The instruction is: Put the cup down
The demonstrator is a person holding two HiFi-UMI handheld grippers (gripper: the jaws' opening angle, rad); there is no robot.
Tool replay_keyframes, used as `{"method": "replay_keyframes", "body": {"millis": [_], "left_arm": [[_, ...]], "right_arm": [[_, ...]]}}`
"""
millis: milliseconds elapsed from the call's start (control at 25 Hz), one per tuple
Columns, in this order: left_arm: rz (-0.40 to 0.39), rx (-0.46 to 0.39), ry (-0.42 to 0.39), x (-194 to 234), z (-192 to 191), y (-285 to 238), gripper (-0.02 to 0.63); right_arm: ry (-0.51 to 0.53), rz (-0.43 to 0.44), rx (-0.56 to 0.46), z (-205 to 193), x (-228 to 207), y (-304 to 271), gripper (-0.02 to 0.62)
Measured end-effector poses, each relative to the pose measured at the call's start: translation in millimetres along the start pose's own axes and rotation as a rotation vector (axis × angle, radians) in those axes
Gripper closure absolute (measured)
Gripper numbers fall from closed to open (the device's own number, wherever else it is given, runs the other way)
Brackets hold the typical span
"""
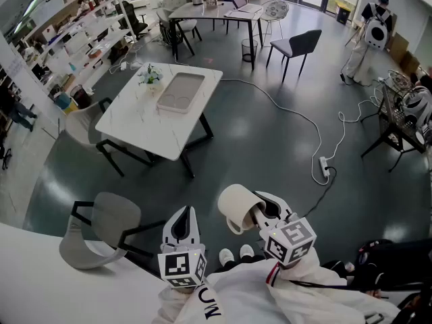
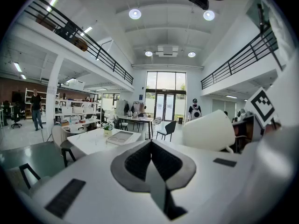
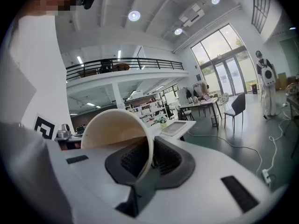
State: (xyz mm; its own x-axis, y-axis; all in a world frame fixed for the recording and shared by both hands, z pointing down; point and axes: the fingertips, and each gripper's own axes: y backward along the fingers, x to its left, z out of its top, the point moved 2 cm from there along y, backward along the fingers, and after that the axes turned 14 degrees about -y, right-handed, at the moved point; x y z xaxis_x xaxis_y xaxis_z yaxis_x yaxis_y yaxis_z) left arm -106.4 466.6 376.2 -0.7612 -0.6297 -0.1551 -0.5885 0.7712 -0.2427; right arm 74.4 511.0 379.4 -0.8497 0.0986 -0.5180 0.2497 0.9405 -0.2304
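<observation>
A cream cup [image 1: 237, 206] with a handle hangs in the air above the dark floor, tipped on its side. My right gripper [image 1: 264, 214] is shut on its rim: in the right gripper view one jaw sits inside the cup [image 3: 117, 132] and the other outside against the wall. My left gripper [image 1: 182, 227] is beside it to the left, jaws pressed together with nothing between them. The left gripper view shows the cup [image 2: 209, 131] to the right of my left gripper [image 2: 152, 164].
A white table [image 1: 135, 127] stands ahead to the left, carrying a grey tray [image 1: 181, 91] and a small plant [image 1: 150, 76]. A grey chair [image 1: 98, 231] is close on my left. A cable with a power strip [image 1: 325, 167] lies on the floor. A person [image 1: 370, 36] stands far right.
</observation>
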Motion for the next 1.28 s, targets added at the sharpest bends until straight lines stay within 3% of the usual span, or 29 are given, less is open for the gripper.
{"method": "replay_keyframes", "body": {"millis": [1280], "left_arm": [[0.054,0.0,-0.022,-41.9,21.0,-55.2,0.595]], "right_arm": [[-0.024,0.048,-0.037,44.9,-71.4,4.5,0.558]]}}
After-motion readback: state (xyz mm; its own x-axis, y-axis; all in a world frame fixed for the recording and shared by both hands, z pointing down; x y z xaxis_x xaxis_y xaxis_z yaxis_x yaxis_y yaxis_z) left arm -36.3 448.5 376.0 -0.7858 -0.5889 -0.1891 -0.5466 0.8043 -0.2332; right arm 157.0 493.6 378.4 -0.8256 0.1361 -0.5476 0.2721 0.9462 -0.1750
